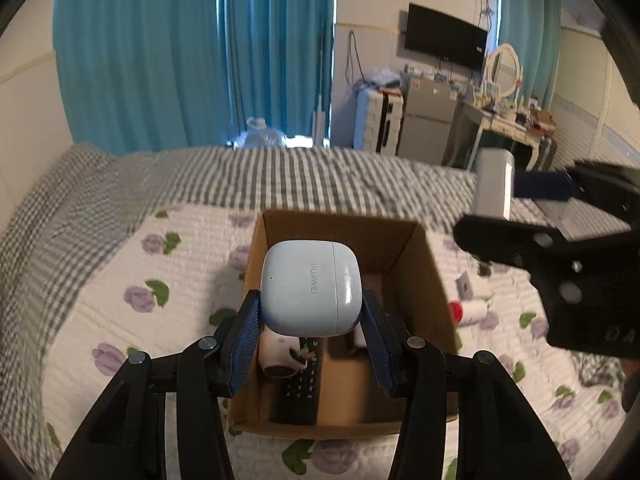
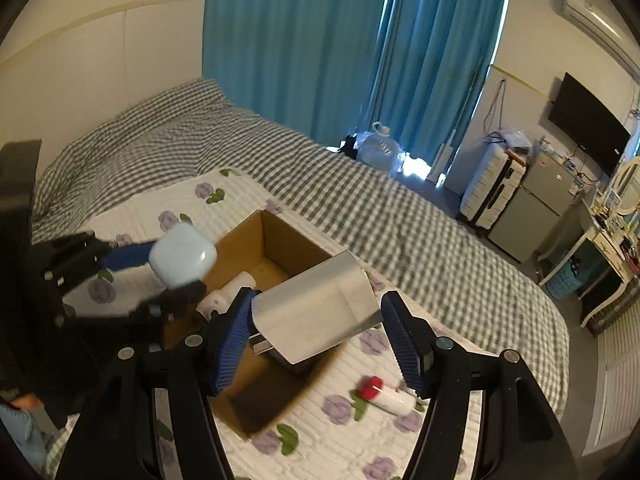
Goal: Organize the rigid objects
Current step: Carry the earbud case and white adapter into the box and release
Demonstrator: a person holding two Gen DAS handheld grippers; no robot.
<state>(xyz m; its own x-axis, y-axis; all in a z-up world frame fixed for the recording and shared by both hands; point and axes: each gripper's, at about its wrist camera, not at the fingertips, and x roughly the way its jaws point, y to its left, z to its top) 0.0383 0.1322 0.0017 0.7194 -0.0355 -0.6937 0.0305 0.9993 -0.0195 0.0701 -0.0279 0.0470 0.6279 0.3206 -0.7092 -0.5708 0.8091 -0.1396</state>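
**Cardboard box partly filled, two things on their way in**

Cardboard is the material of the open box point(image 1: 424, 280) that stands on the flowered quilt point(image 1: 120, 264) of the bed. Some things already lie inside it: a black remote control point(image 1: 300, 388), a white object with a dark opening point(image 1: 280, 354), and something pale at the right wall that I cannot identify. So a part of the sorting seems done.

The left gripper point(image 1: 311, 320) holds a pale blue earbud case point(image 1: 312, 288) between its blue pads, above the box. The case is pinched at both sides, so the jaws are narrow and closed on it. In the right wrist view the same case point(image 2: 182, 258) hangs over the near left corner of the box.

The right gripper point(image 2: 320, 334) carries a white charger plug point(image 2: 316, 312), tilted, with its metal pins pointing to the left pad. The left pad touches it; at the right pad I see a small gap, so I cannot tell if the grip is firm or already opening. The plug is over the box opening.

Left to do, in my judgement: release both things into the box, then fetch the small white bottle with a red cap point(image 2: 384, 396), which lies on the quilt just beside the box. Another small pale object point(image 1: 466, 284) also lies on the quilt near that bottle.
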